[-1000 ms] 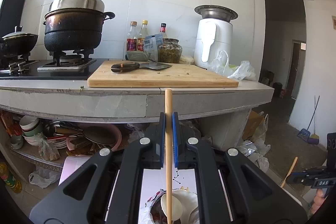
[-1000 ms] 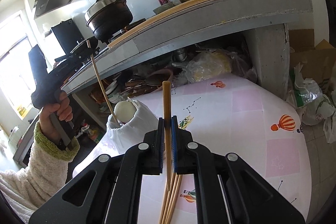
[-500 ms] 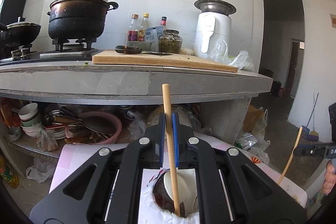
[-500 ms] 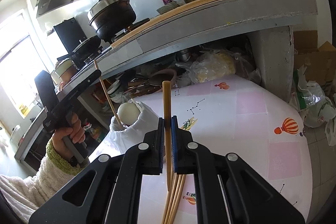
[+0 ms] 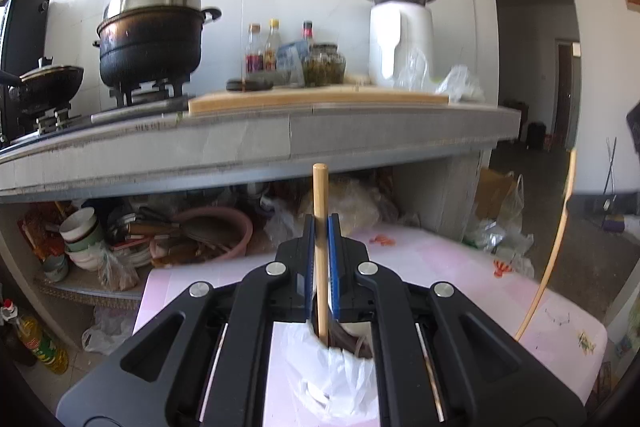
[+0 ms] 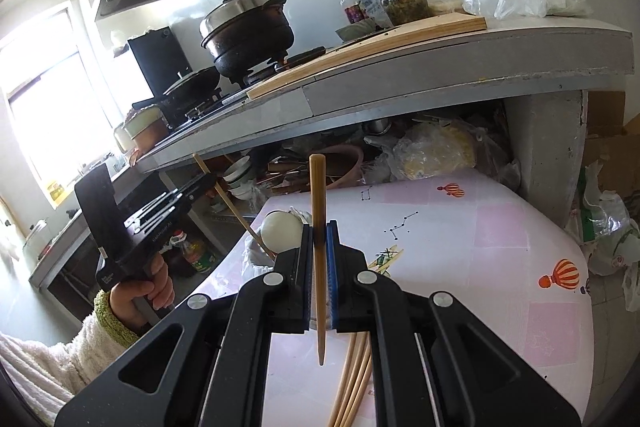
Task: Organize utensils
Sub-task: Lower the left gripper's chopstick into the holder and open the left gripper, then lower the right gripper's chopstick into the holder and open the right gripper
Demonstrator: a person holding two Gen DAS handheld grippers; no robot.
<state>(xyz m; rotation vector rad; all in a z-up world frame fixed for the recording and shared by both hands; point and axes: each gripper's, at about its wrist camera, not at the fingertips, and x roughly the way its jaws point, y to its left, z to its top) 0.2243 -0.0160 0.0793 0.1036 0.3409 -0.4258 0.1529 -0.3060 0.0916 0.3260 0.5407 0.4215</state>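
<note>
Chopsticks here are thin, stiff and light wooden rods, smooth enough to slide or swing between flat pads, so I judge the best hold is near the middle. The left gripper (image 5: 320, 259) has its fingers pressed narrow on one chopstick (image 5: 320, 227), whose lower end reaches into the bag-lined container (image 5: 332, 367) on the pink table (image 5: 460, 267). The right gripper (image 6: 319, 267) clamps another chopstick (image 6: 318, 227), upright above the loose chopsticks (image 6: 352, 379) lying on the table. Both grippers point slightly downward; the person's hand (image 6: 140, 291) holds the left one by its handle.
</note>
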